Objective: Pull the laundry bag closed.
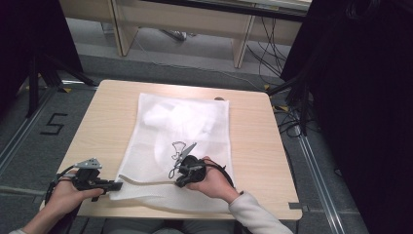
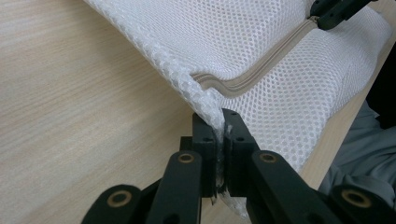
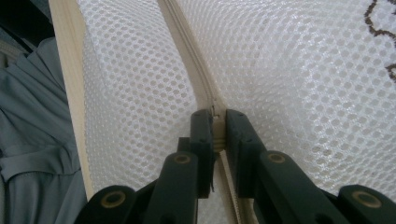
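My left hand-held gripper (image 2: pixel 219 128) clamped the white mesh bag's (image 1: pixel 180 136) corner, my right hand-held gripper (image 3: pixel 215 122) its beige zipper (image 3: pixel 187 42); the high view revealed clothing inside.

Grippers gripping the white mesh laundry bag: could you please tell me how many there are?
2. The left gripper pinches the white mesh laundry bag at its near left corner; the right gripper clamps the beige zipper partway along the near edge.

Left gripper (image 1: pixel 116 185) fingers pressed together, right gripper (image 1: pixel 178 183) fingers pinched, both held low
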The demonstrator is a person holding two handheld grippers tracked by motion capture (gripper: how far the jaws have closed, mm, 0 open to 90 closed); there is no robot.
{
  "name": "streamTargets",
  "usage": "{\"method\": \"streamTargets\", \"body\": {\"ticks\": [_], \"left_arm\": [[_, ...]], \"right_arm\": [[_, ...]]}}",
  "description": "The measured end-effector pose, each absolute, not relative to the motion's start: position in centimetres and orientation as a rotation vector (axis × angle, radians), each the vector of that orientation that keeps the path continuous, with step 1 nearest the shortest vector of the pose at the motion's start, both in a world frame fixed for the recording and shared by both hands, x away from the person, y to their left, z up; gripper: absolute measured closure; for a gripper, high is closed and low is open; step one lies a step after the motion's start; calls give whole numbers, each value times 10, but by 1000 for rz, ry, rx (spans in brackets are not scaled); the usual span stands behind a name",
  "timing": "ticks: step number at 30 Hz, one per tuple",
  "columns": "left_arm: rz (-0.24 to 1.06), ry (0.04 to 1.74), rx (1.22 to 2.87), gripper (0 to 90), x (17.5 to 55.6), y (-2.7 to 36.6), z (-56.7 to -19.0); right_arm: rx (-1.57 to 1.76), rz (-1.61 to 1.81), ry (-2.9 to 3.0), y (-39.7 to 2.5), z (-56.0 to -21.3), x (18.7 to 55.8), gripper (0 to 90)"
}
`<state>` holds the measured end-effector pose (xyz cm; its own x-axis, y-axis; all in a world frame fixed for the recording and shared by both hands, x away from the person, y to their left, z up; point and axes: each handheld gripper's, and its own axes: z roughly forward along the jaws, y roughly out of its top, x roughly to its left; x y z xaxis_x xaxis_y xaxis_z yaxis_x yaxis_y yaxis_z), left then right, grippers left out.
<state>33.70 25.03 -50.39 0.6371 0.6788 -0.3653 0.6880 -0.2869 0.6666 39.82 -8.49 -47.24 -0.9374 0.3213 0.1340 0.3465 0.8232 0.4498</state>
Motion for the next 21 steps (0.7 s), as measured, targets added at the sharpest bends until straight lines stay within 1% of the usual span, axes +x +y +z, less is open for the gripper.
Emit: {"method": "streamTargets", "body": {"ticks": [3, 4, 7, 10, 11, 21], "left_arm": [[1, 1077, 2007, 848, 336, 250, -504], [-16, 1067, 2011, 848, 337, 251, -504], [-1, 1071, 2002, 847, 337, 250, -505], [-14, 1067, 2012, 847, 337, 251, -504], [4, 1072, 1991, 847, 336, 249, -505], [-9, 1071, 2005, 848, 337, 250, -504]], "right_arm": [[-559, -726, -2954, -88, -472, 398, 823], [-544, -737, -2943, -88, -472, 398, 823], [-555, -732, -2952, -90, -472, 398, 823], [-583, -732, -2937, -91, -472, 397, 823], [-564, -728, -2936, -92, -472, 398, 823], [-579, -733, -2934, -99, -472, 399, 823]]}}
